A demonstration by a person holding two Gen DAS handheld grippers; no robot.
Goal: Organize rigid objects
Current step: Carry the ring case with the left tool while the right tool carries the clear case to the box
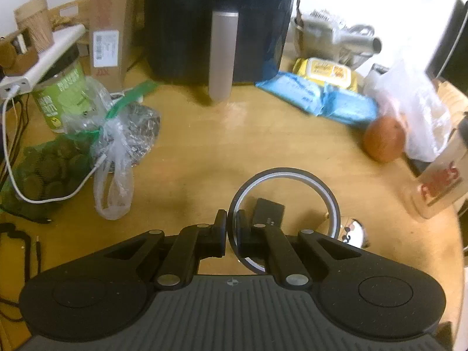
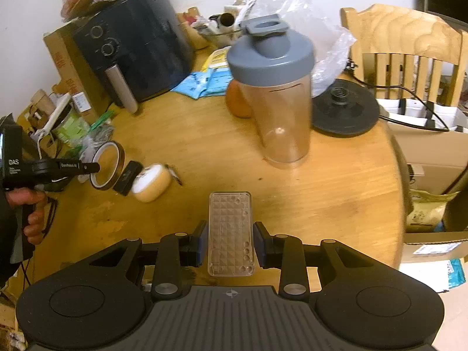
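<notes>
i am pinching the rim of the tape ring with my left claw, the ring tilting above the bench; my right claw is clamping the clear case. such a thin hold is risking the ring swinging or slipping onto the yellow roll.

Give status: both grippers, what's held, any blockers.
Left gripper shut on tape ring, lifted. Right gripper shut on clear case. Shaker bottle ahead.

Glossy wooden table, clear plastic case, matt black air fryer
</notes>
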